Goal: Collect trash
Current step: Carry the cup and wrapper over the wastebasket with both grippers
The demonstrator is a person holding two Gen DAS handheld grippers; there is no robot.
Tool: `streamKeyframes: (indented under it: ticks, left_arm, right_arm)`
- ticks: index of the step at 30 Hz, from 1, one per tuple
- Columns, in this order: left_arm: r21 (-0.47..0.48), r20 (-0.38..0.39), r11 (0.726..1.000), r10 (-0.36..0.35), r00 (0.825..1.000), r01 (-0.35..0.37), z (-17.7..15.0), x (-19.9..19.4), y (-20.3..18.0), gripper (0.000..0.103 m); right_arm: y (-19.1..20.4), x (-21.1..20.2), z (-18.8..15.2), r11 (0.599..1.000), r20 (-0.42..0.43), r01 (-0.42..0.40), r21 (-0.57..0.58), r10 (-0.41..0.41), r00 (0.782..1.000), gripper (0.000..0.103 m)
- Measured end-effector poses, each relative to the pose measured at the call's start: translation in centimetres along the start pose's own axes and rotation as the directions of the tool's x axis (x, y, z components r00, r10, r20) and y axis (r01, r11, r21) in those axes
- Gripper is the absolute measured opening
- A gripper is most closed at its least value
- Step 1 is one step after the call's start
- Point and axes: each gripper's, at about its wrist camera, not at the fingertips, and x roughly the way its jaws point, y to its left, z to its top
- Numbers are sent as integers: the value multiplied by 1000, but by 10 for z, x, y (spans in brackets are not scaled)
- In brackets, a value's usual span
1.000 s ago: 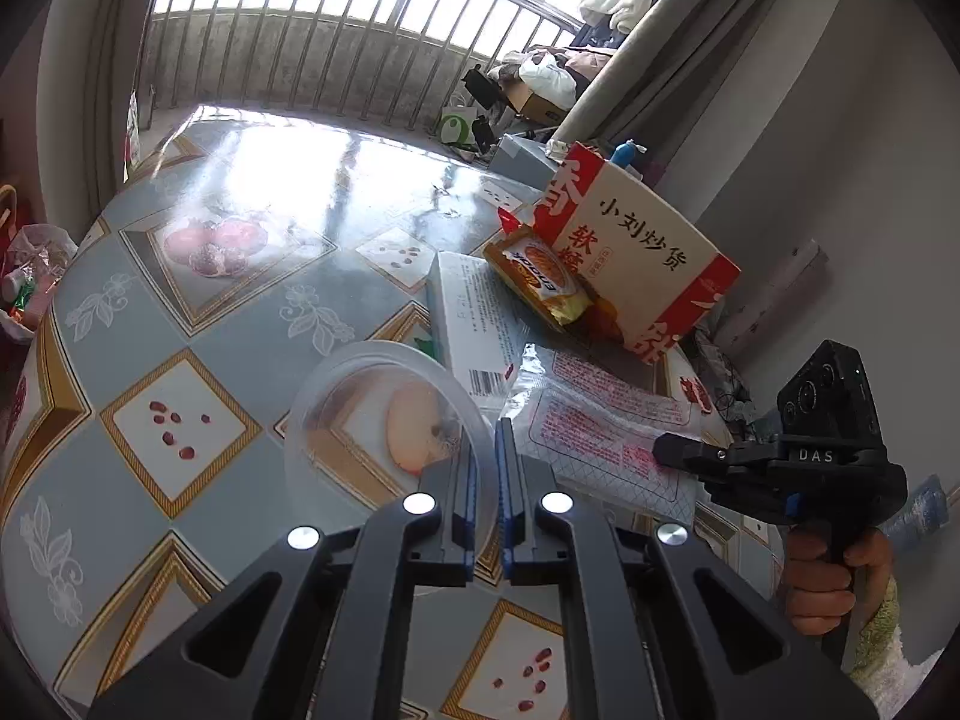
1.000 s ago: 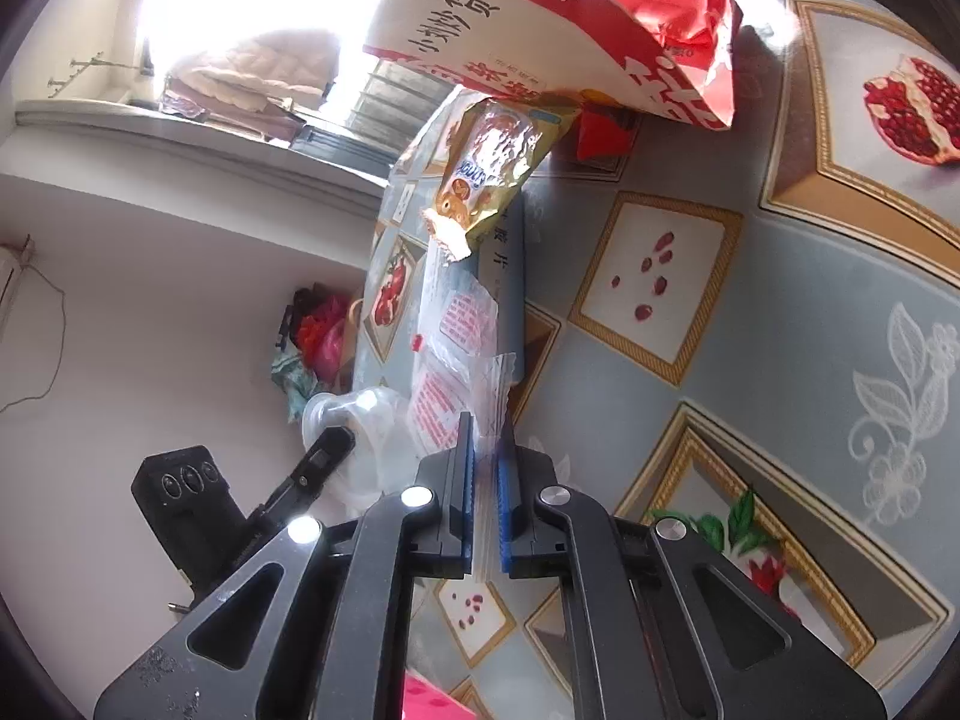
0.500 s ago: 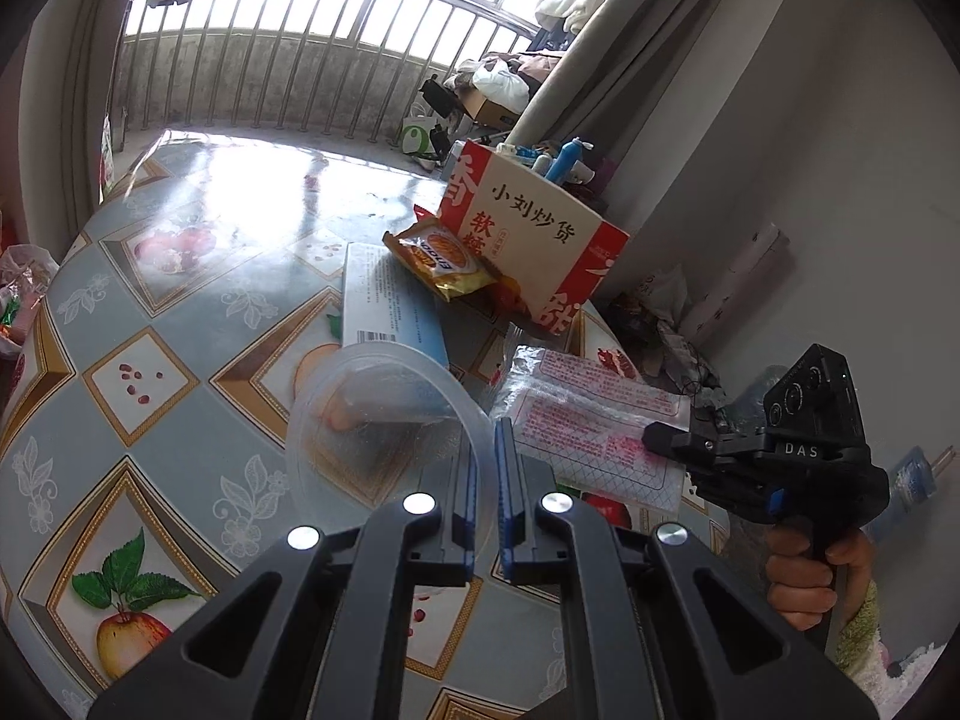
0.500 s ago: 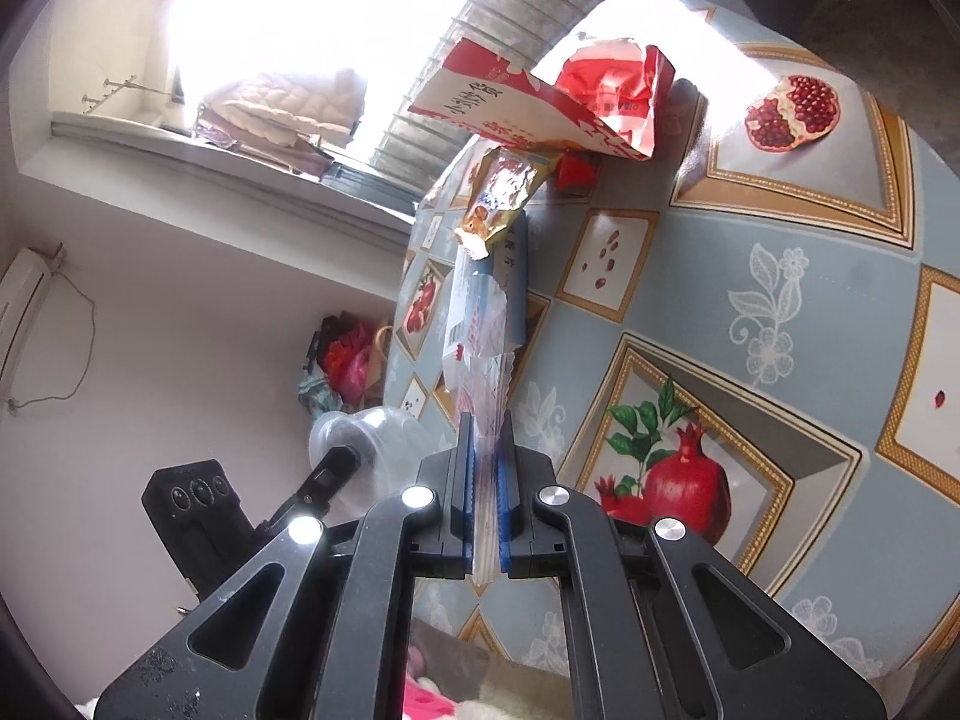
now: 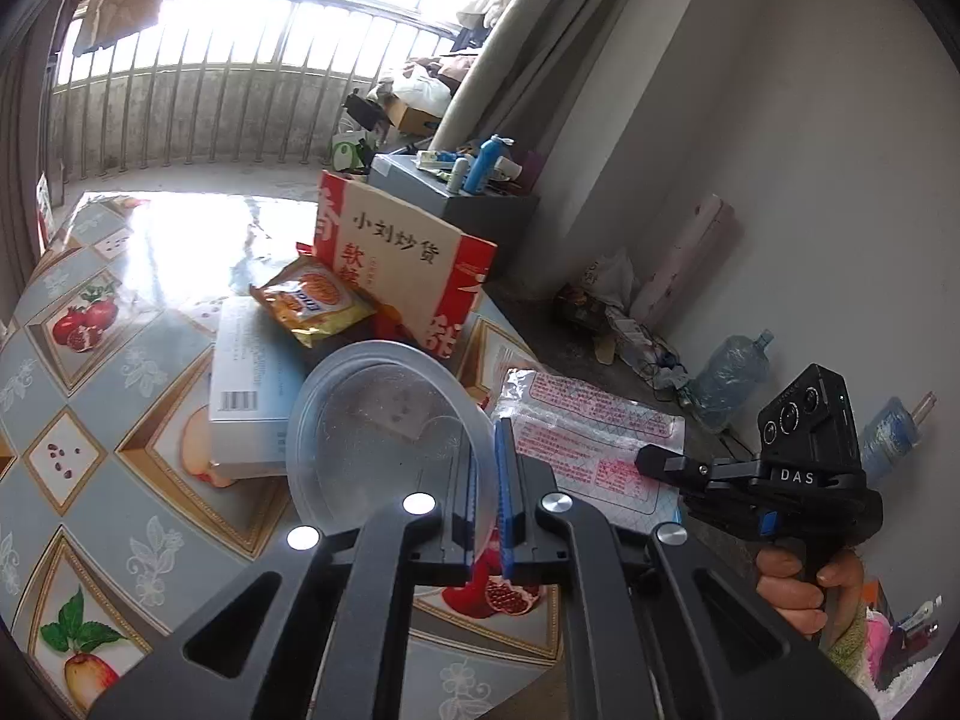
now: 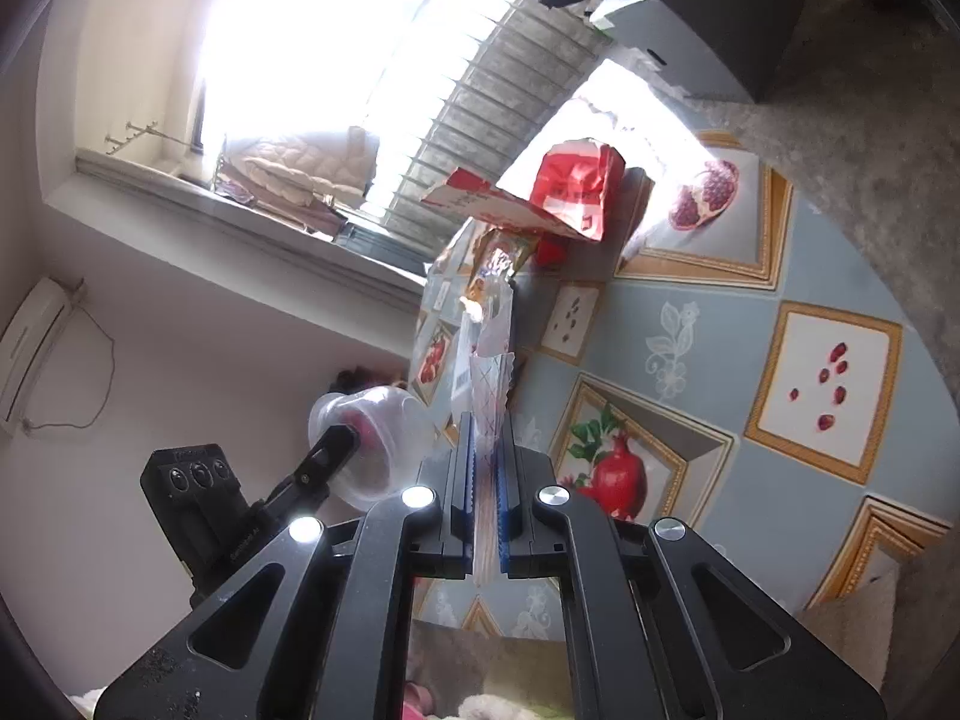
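Both pieces of trash already lifted clear of the table [image 5: 150,312]: left gripper [image 5: 487,480] nearly shut on the right wall of a clear plastic cup [image 5: 384,426], cup body left of the pads, mouth toward the camera. Right gripper [image 6: 485,468] pinched on a printed plastic wrapper [image 6: 489,384], long axis running straight out ahead. Remaining orange snack bag [image 5: 318,297] and blue box [image 5: 252,384] farther off, nearer the left hand.
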Motion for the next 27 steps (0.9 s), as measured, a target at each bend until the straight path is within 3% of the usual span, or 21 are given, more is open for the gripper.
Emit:
streamKeyframes:
  ticks: [13,27]
  left_arm:
    - [120,-66,985,-116,991,124,17,54,-68,5]
    - [213,-161,950,-194,968,226,23,111,-140,5]
  right_arm:
    - [-35,-64,5,998,139,19,62,-28,990,4]
    - [-79,-127,4,988,293,16,157,-61,954,4]
